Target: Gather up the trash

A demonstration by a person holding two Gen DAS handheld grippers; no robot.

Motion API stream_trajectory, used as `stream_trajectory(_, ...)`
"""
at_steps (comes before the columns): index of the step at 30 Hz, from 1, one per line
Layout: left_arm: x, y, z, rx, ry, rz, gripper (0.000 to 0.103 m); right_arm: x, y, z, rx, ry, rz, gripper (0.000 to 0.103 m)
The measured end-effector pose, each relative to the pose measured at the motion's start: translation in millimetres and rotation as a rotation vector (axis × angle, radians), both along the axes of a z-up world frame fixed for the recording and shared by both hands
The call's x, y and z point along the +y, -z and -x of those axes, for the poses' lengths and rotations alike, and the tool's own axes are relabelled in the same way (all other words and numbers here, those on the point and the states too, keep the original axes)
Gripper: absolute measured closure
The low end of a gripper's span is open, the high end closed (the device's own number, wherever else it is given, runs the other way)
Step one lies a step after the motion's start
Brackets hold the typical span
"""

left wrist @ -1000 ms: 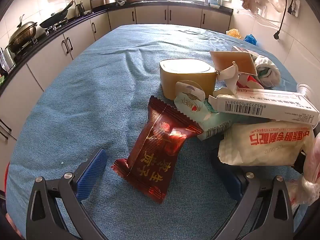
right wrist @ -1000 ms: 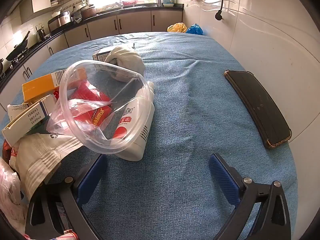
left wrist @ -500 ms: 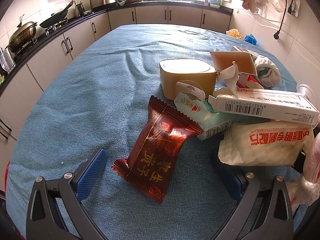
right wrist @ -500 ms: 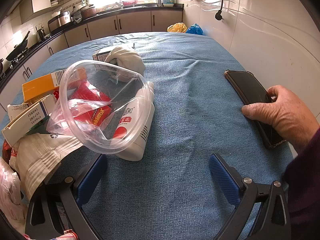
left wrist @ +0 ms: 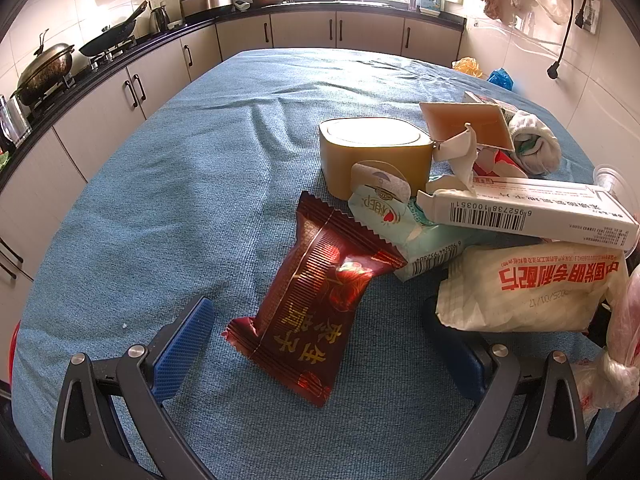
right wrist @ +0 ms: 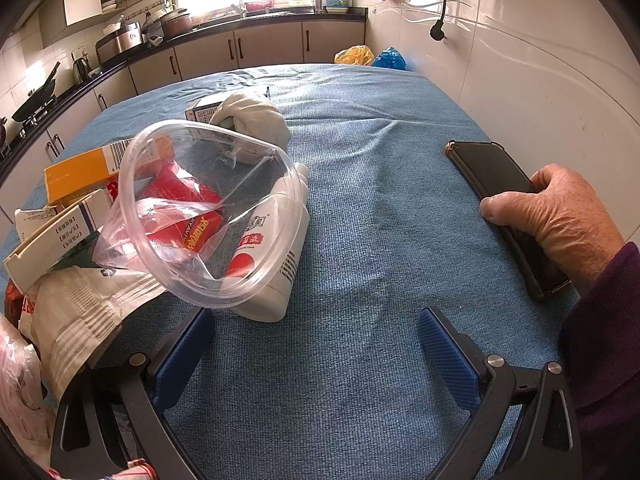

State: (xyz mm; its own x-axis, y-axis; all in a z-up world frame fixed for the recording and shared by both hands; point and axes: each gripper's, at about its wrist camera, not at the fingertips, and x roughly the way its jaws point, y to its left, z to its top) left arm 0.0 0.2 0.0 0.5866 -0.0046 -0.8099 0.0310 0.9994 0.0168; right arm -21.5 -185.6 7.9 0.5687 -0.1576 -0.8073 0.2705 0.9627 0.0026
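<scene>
A pile of trash lies on the blue tablecloth. In the left wrist view a dark red snack wrapper lies between the fingers of my open left gripper. Behind it are a teal wipes pack, a yellow tub, a white barcode box and a white bag with red print. In the right wrist view my right gripper is open and empty over bare cloth. A clear plastic bowl leans on a white bottle just ahead to its left.
A bare hand rests on a black phone at the right by the tiled wall. An orange box, a white cloth bundle and a white paper bag lie at the left. Kitchen cabinets line the far side.
A hand has come in from the right and settled on the black phone. Both grippers and the trash have stayed still.
</scene>
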Motion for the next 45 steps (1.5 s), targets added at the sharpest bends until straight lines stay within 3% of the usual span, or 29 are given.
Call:
stream_trajectory(31, 0, 0, 0, 0.000, 0.000, 0.000, 0.000, 0, 0, 0, 0.000, 0.001, 0.001, 0.000)
stream_trajectory(41, -1, -1, 17, 0.045, 0.083, 0.000, 0.000, -1, 0, 6, 0.026, -0.047, -0.011, 0.000)
stream_trajectory(45, 8, -4, 30, 0.050, 0.082, 0.039, 0.000, 0, 2, 13, 0.038, -0.063, -0.010, 0.000)
